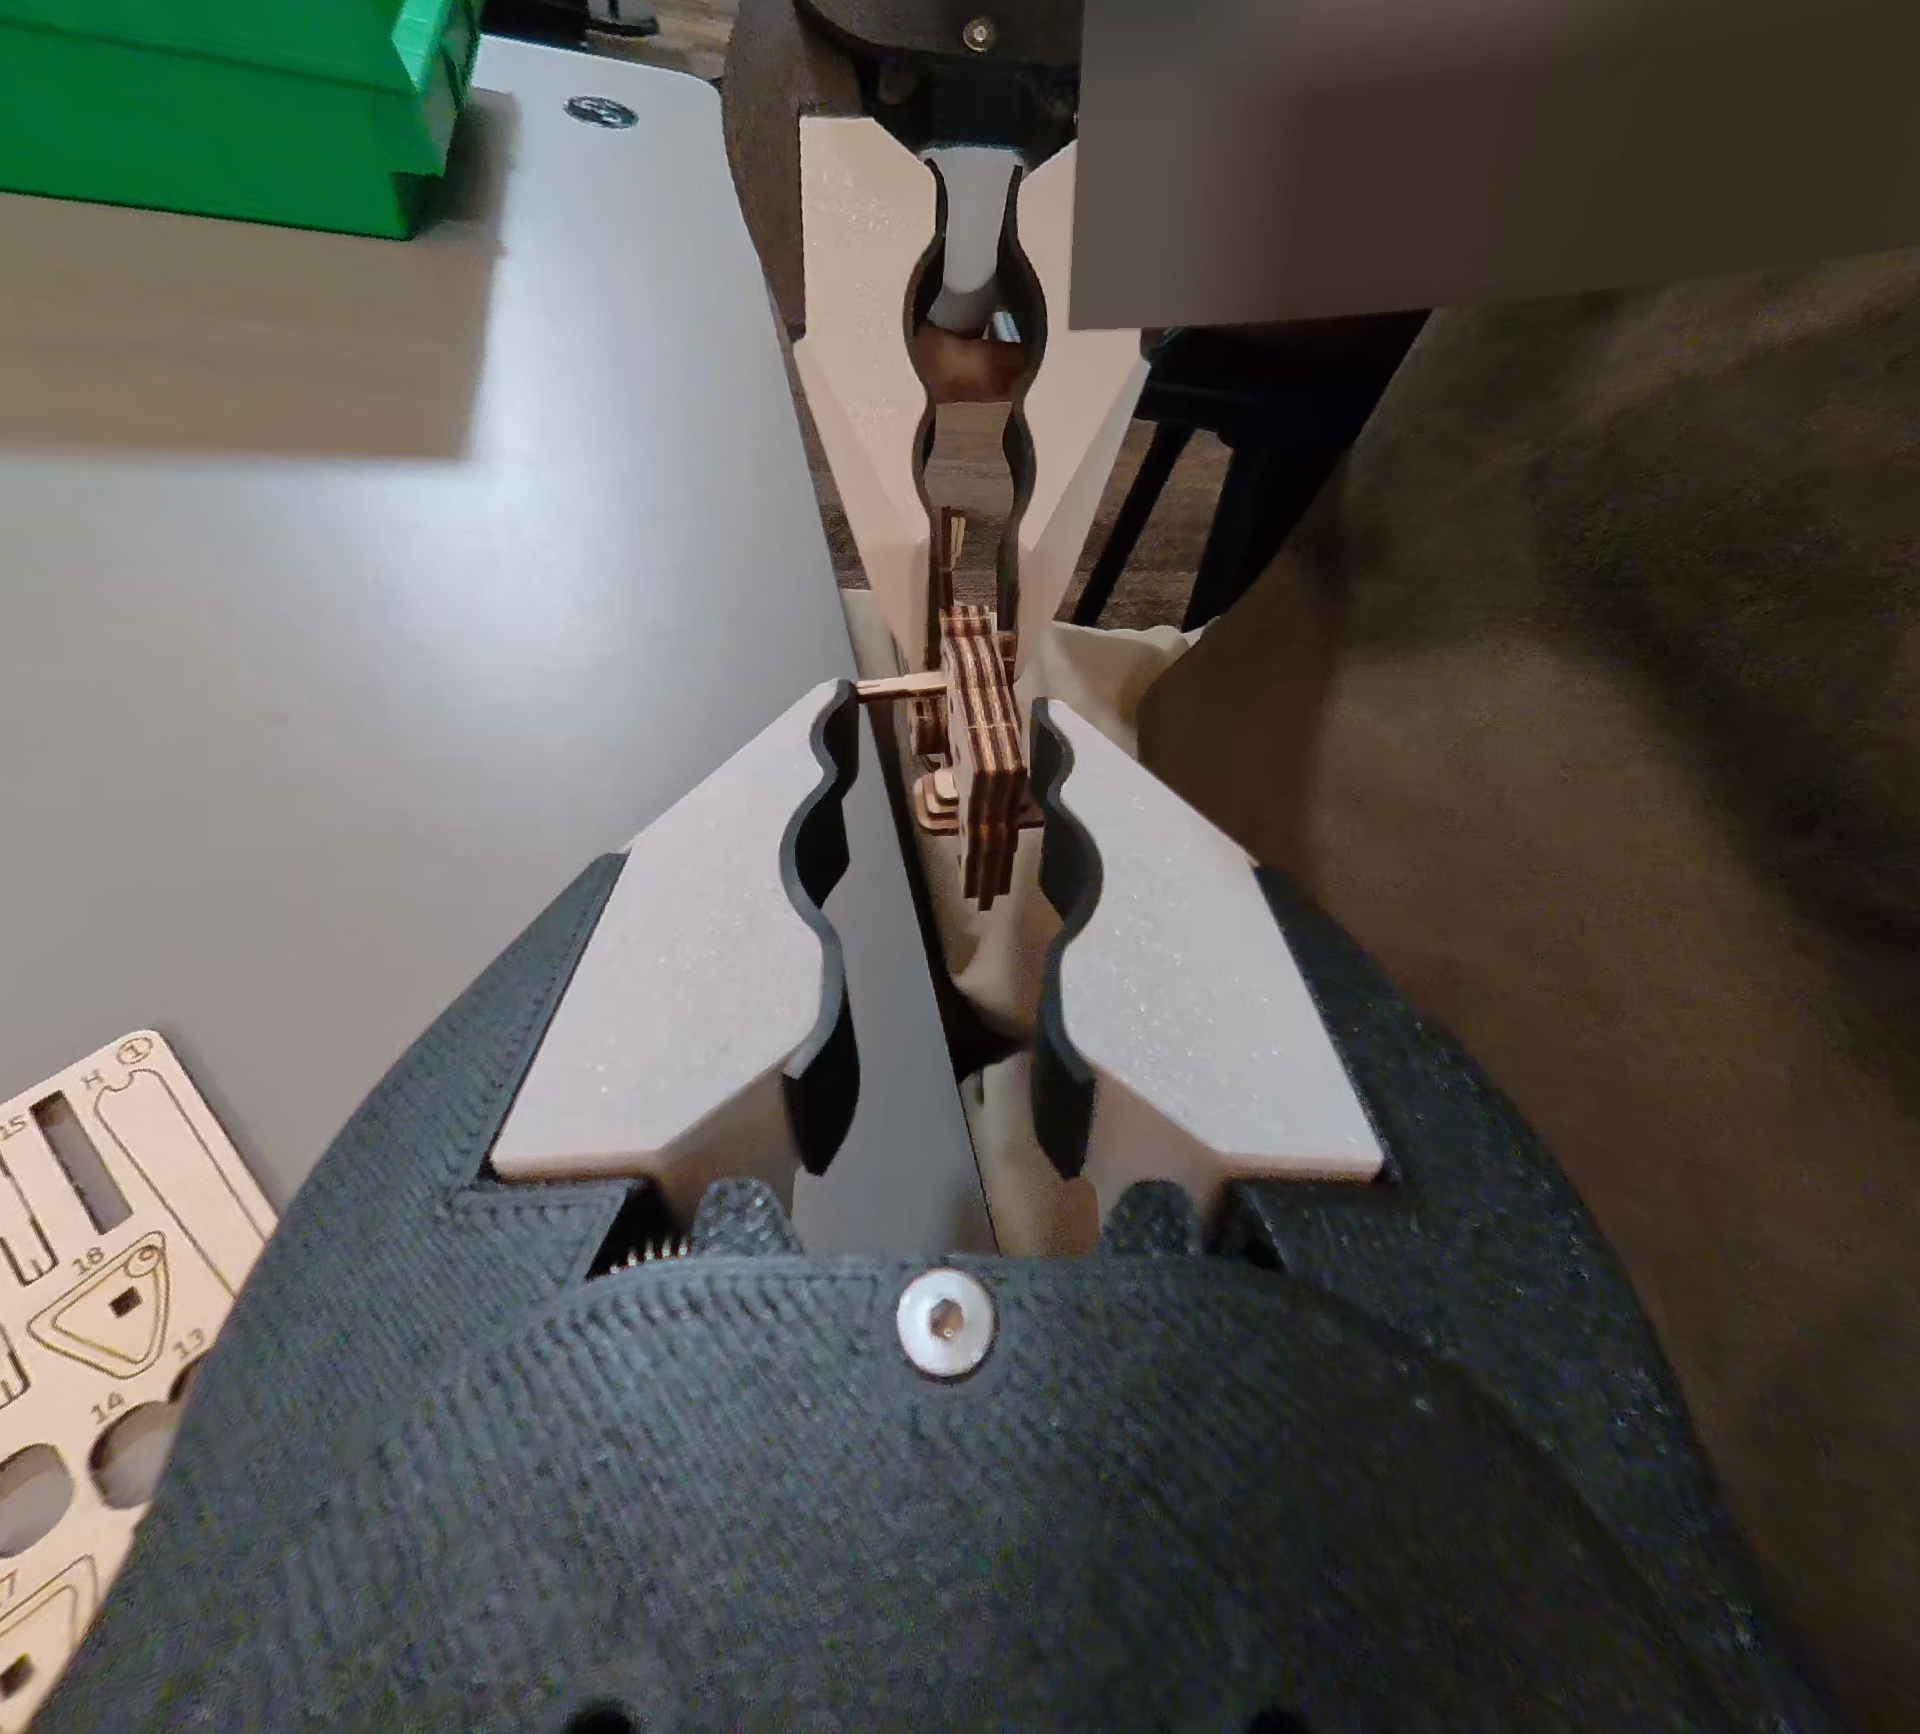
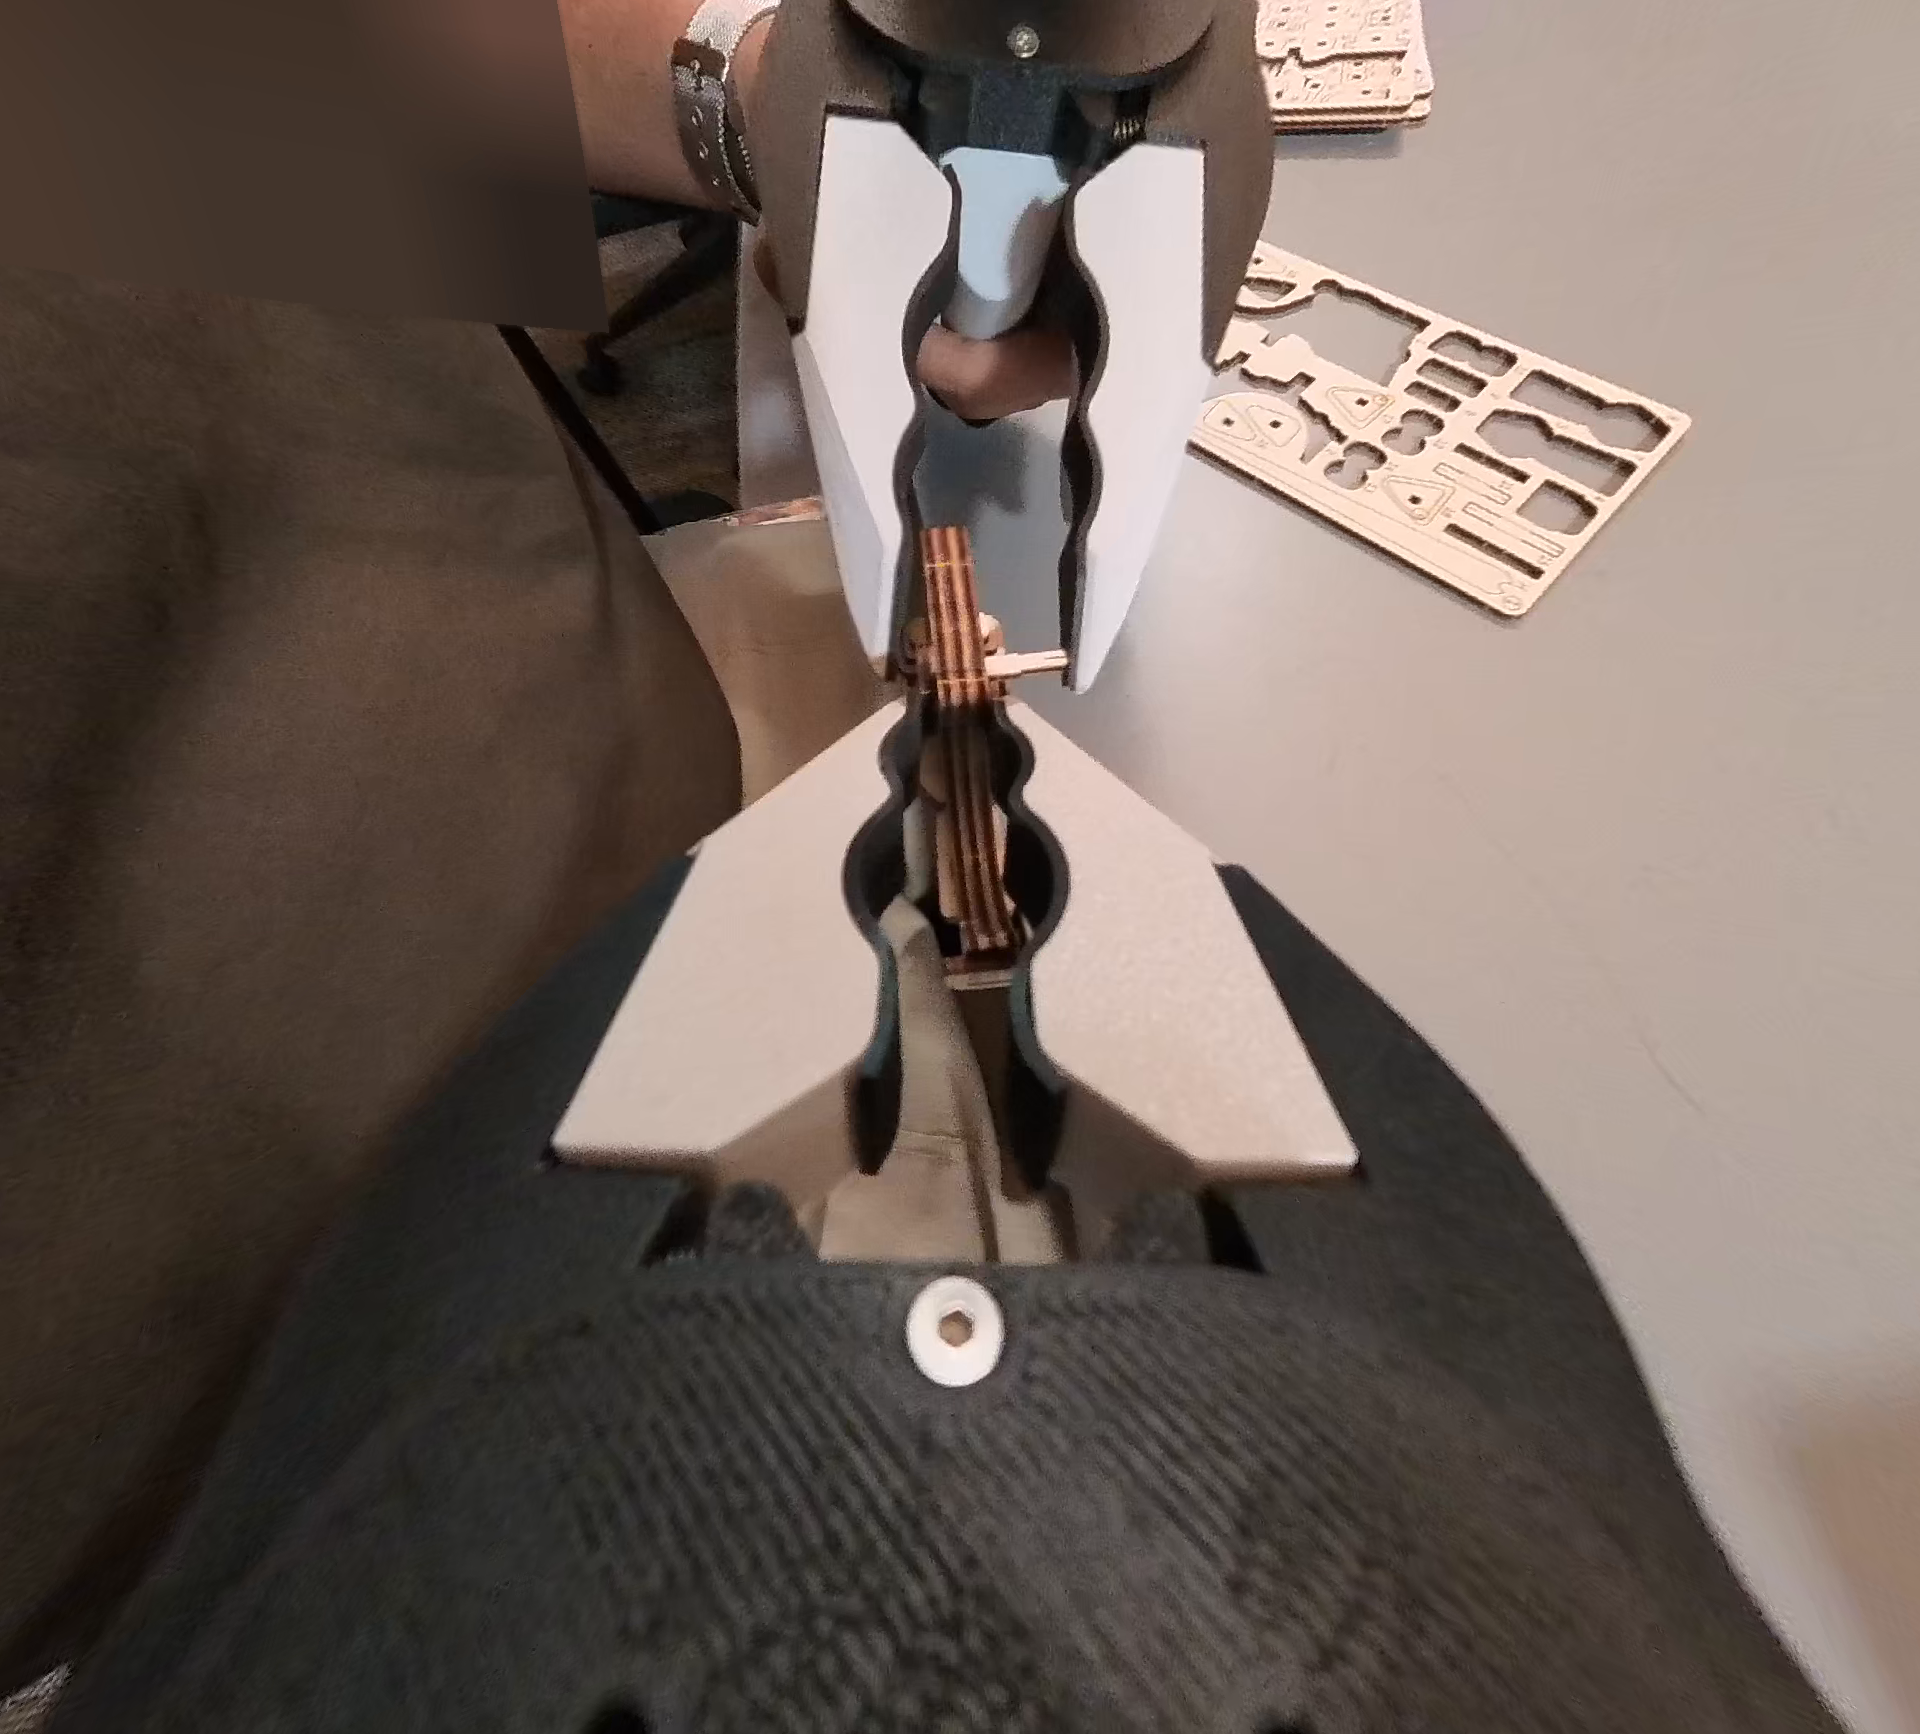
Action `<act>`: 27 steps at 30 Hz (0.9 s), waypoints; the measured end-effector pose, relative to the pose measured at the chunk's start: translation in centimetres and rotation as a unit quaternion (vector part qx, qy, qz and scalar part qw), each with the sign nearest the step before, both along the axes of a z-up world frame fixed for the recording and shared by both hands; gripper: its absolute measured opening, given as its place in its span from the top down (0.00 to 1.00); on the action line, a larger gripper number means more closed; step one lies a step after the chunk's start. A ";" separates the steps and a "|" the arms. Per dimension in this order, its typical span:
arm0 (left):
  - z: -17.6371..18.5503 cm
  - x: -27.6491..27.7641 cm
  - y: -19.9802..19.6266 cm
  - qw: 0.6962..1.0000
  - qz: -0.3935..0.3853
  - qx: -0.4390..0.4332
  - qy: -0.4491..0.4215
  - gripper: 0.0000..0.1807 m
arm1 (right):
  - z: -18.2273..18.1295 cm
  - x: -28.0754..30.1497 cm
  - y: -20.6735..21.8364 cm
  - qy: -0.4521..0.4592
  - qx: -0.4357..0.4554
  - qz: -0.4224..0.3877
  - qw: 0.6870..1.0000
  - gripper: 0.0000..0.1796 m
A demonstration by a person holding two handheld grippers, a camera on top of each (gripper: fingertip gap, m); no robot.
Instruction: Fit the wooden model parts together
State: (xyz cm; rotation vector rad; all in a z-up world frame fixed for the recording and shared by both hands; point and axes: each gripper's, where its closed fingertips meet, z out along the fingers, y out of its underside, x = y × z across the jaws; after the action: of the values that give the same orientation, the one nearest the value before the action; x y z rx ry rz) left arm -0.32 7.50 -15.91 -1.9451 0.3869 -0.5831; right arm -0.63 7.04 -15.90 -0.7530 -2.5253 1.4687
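A small wooden model (image 2: 961, 645), made of several thin layers stacked side by side, is held up in the air between the two tools, just off the near edge of the grey worktop (image 1: 416, 645). The right hand-held gripper (image 2: 961, 728) is closed tight on the layered part. The left hand-held gripper (image 1: 945, 728) is held apart, with the model between its fingers; one fingertip (image 1: 831, 708) seems to touch a little wooden peg (image 1: 888, 690) that sticks out sideways from the model. Much of the model looks built already, and the peg looks like the piece now being pushed in. More seems left to do, because a wooden sheet (image 2: 1455, 437) on the worktop to the right has some pieces in it, beside many empty holes. More sheets are stacked (image 2: 1340, 53) farther away. A green bin (image 1: 208, 11) is seen at the far left, but what is inside cannot be seen.
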 end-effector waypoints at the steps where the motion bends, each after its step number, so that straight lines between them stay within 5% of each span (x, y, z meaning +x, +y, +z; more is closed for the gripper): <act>1: -0.1 0.0 0.0 1.000 -0.001 -0.003 -0.005 0.83 | -0.1 0.0 0.0 -0.003 -0.003 0.001 1.000 0.94; 27: 0.0 0.5 -0.4 0.998 -0.024 -0.032 -0.056 0.81 | -0.2 0.5 -0.4 -0.033 -0.021 0.016 0.999 0.95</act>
State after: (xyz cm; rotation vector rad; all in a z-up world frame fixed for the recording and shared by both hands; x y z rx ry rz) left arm 0.22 7.08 -15.89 -1.9572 0.3478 -0.7406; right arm -0.10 6.67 -16.07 -0.7831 -2.5731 1.5359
